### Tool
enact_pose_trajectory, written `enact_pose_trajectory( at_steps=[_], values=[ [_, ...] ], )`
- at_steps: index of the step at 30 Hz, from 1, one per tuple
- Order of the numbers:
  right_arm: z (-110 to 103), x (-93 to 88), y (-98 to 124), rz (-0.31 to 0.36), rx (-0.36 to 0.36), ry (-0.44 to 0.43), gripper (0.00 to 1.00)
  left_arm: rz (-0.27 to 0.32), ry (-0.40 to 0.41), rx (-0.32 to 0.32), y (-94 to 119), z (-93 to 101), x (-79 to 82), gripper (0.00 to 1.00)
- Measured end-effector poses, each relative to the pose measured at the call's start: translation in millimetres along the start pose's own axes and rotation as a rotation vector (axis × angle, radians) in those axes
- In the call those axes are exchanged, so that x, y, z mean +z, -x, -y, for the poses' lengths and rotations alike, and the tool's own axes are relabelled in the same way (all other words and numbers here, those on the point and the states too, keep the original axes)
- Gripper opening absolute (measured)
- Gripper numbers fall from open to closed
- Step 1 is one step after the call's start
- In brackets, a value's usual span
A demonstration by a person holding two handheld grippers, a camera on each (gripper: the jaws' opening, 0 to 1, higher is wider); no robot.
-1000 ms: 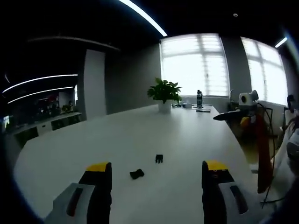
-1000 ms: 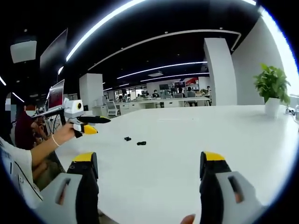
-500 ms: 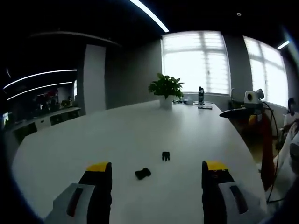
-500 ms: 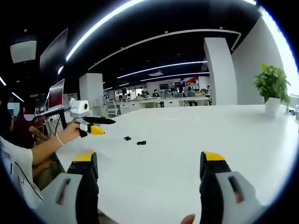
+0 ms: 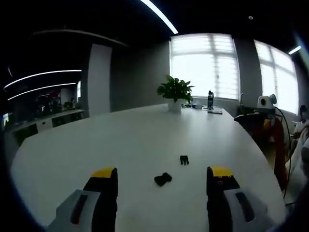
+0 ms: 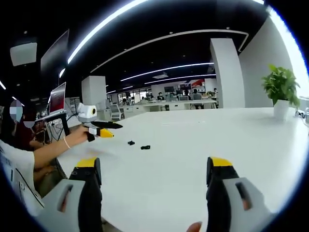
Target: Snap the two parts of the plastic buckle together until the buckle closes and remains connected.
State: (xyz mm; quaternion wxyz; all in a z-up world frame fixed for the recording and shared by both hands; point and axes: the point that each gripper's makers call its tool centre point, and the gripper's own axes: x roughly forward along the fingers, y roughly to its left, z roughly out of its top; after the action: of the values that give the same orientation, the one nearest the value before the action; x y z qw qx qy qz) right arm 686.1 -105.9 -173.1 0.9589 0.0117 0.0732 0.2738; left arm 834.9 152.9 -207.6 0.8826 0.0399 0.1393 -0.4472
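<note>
Two small black buckle parts lie apart on the white table [image 5: 120,145]: a rounded piece [image 5: 163,179] nearer me and a pronged piece [image 5: 184,159] a little beyond it to the right. My left gripper [image 5: 161,172] is open, its yellow-tipped jaws flanking the rounded piece from short of it. In the right gripper view the same two parts [image 6: 131,143] [image 6: 145,147] lie at mid-table. A hand holds the left gripper [image 6: 102,130] just left of them. My right gripper [image 6: 153,162] is open and empty, well back from the parts, and also appears at the table's edge [image 5: 253,116].
A potted plant [image 5: 176,92] [image 6: 280,89] and a dark bottle [image 5: 210,100] stand at the table's far end by the windows. A person's arm [image 6: 43,154] reaches in from the left. A screen [image 6: 58,99] stands behind it, and office desks fill the background.
The left gripper has moved forward toward the buckle parts, which now sit closer and further right between its jaws. The right gripper view has held still. Both parts lie unmoved.
</note>
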Motion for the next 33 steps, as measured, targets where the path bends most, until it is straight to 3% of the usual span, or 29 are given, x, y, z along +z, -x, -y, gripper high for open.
enact_pose_trajectory(
  at_steps=[12, 33],
  values=[
    [-2.4, -0.7, -1.5, -0.002, 0.005, 0.001, 0.91, 0.009, -0.011, -0.019, -6.8, -2.1, 1.2, 0.73],
    [1.3, -1.9, -1.1, -0.005, 0.001, -0.006, 0.91, -0.086, -0.089, -0.103, -27.5, -6.8, -5.4, 0.70]
  ],
)
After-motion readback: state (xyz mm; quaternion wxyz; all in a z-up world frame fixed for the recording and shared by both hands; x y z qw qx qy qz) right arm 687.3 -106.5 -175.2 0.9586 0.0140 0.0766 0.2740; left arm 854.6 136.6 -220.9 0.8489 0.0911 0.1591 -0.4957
